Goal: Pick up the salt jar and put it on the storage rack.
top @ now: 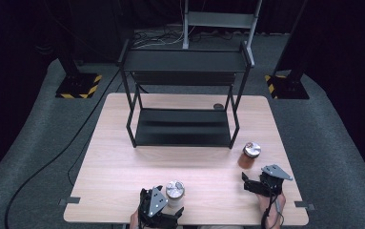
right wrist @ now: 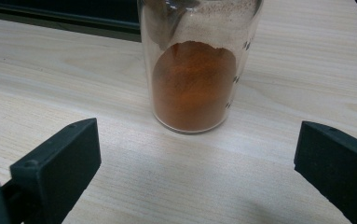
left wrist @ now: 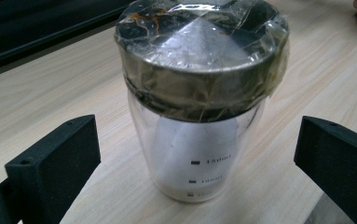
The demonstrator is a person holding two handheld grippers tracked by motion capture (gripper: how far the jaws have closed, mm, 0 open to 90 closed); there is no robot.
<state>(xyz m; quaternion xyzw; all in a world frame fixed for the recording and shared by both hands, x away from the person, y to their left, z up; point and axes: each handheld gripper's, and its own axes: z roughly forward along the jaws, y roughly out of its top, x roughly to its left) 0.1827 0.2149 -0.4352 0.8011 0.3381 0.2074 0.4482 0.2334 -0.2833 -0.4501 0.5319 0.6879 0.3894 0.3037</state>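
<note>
The left gripper (left wrist: pixel 197 158) has its two black jaws spread wide, and between them stands a clear glass jar of white powder (left wrist: pixel 199 135) with a round metal lid wrapped in clear tape, upright on the table; neither jaw touches the glass. In the high view this left gripper (top: pixel 163 210) sits at the near edge, with the white-powder jar (top: pixel 175 192) just at its one o'clock. The right gripper (right wrist: pixel 197 163) also holds its jaws wide apart with nothing between them; a clear glass jar of orange-brown powder (right wrist: pixel 195 79) stands upright at twelve o'clock from it, just beyond the jaw tips and apart from them. From above, the right gripper (top: pixel 258 183) lies near the right edge, the orange jar (top: pixel 249 155) at its eleven o'clock. Both jars rest on a light wooden table (top: pixel 113 167). Farther off, at twelve o'clock from the jars, a black metal two-tier shelf rack (top: pixel 185 95) stands on the far half of the table.
</note>
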